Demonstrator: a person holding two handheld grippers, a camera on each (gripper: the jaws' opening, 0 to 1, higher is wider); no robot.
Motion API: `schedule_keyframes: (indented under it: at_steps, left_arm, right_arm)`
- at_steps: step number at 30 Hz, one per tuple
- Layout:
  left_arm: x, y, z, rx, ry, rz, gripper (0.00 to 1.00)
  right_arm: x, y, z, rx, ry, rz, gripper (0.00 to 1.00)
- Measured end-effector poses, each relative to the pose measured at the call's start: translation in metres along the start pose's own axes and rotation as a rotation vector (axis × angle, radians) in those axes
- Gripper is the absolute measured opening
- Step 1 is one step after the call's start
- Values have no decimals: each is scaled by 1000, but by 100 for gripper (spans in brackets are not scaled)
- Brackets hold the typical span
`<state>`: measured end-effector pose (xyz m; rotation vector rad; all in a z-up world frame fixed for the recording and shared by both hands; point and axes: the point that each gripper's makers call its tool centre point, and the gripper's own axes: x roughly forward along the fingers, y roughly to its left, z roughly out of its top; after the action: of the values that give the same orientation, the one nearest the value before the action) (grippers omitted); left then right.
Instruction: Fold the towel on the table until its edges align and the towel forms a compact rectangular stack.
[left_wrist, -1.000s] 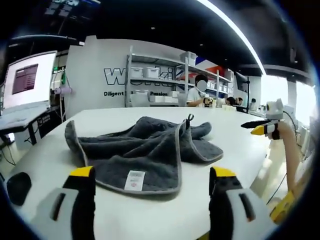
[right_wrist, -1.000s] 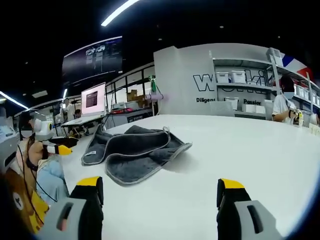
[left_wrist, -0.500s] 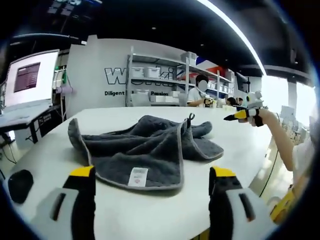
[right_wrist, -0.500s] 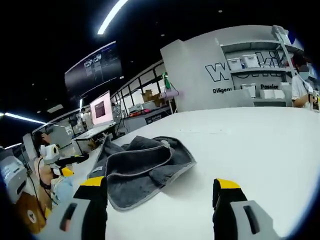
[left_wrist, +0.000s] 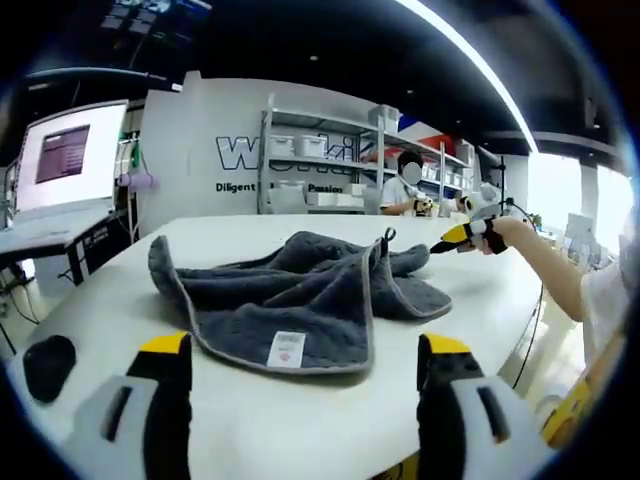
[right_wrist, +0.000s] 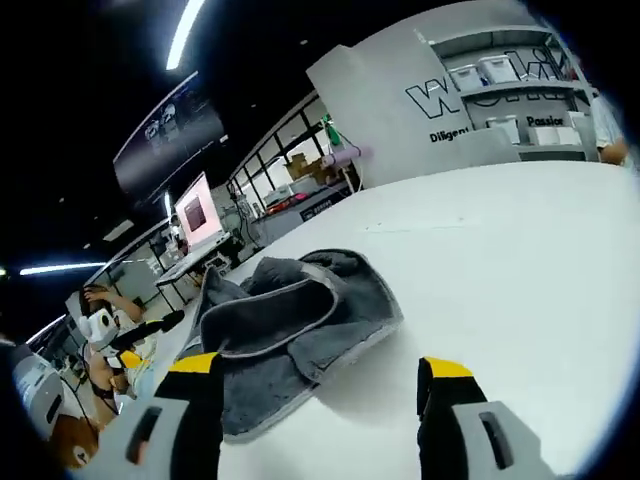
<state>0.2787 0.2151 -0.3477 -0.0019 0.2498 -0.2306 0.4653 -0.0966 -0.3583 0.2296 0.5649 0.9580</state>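
One grey towel (left_wrist: 300, 300) is seen lying crumpled on the white surface (left_wrist: 330, 425), loosely bunched, with its pale-bound edges not lined up. A front flap is spread flat toward the left gripper view, with a white label (left_wrist: 287, 349) near its hem, and a small hanging loop (left_wrist: 383, 236) is raised at the back. In the right gripper view the towel (right_wrist: 290, 335) is shown folded over on itself, one corner draped toward the near edge of the surface (right_wrist: 520, 260). Bare surface is left all around the towel, broadest on the side seen beyond it in the right gripper view.

The left tongs (left_wrist: 298, 375) are held wide open, just short of the towel's front hem, gripping and touching nothing. The right tongs (right_wrist: 317, 400) are likewise spread wide and empty, with the left jaw close to the towel's edge; contact cannot be told. In the left gripper view the right tongs (left_wrist: 455, 238) are seen beyond the towel, over the far side of the surface.

A dark round object (left_wrist: 48, 365) rests near the surface's left edge. Shelving with white bins (left_wrist: 315, 170) and a lit monitor (left_wrist: 65, 155) are set in the background.
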Motion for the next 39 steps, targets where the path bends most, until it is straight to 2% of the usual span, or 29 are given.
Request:
schedule_keyframes:
  at_steps: [4, 9, 20, 28, 39]
  left_arm:
    - [-1, 1, 0, -3, -1, 3, 98]
    - [-3, 2, -1, -5, -3, 9, 98]
    - [-3, 2, -1, -10, -4, 8, 98]
    - [-3, 3, -1, -10, -6, 8, 98]
    - [-3, 0, 1, -9, -7, -2, 98]
  right_arm:
    - [9, -2, -5, 10, 21, 13, 80]
    - [18, 2, -4, 35, 17, 64, 72]
    - [27, 1, -1, 42, 4, 78, 58]
    - [21, -5, 7, 61, -35, 73, 36]
    - [15, -9, 13, 79, -62, 63, 21]
